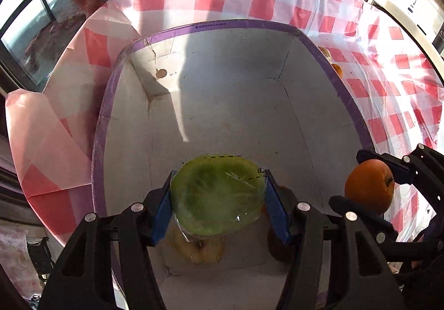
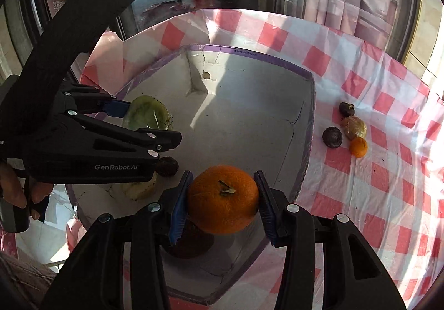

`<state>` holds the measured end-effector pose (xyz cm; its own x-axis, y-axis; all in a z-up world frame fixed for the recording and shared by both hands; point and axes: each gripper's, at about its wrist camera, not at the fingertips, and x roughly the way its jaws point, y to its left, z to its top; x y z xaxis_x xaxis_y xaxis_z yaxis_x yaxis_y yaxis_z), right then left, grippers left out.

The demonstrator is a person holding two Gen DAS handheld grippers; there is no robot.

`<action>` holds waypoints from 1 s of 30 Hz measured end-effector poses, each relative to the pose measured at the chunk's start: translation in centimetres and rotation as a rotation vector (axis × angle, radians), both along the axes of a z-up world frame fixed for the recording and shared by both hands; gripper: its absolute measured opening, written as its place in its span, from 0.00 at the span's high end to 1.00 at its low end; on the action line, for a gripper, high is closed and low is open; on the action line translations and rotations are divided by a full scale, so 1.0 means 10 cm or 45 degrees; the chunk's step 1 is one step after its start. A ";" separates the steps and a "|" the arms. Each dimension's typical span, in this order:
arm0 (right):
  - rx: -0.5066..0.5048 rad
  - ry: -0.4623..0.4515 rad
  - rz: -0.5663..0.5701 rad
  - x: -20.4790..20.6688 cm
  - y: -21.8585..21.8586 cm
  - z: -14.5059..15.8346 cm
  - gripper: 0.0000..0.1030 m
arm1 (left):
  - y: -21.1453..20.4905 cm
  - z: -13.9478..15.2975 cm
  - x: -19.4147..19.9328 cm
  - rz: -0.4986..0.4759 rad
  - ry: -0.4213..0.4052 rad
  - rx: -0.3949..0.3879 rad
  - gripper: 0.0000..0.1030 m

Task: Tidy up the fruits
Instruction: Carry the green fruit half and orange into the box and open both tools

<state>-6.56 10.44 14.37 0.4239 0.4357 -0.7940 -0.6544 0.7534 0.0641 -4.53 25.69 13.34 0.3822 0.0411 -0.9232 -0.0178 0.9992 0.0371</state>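
Drop-off step: left tool clamps wrapped green fruit; right tool clamps orange; both over box; next: lower, release clear of fruit at its near edge.

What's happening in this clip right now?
A person is sorting fruit with handheld tongs over a white cardboard box with a purple rim, which sits on a red-and-white checked tablecloth. The left tongs grip a green plastic-wrapped fruit; the right tongs grip a round orange. Both are held above the box, which already contains a few pieces. Four small fruits are lying on the cloth beside it.
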 end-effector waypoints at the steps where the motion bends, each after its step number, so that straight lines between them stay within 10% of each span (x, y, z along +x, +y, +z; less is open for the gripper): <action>1: -0.027 -0.002 0.009 0.00 0.05 -0.03 0.56 | 0.05 -0.04 0.00 0.013 0.004 -0.008 0.42; 30: -0.393 0.121 -0.065 0.67 0.55 -0.51 0.50 | 0.11 -0.74 0.54 -0.059 0.266 0.056 0.39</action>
<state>0.11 15.90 9.24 0.3567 0.1485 -0.9223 -0.6175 0.7784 -0.1135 0.92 26.76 5.95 0.1852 0.0698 -0.9802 0.0405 0.9961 0.0786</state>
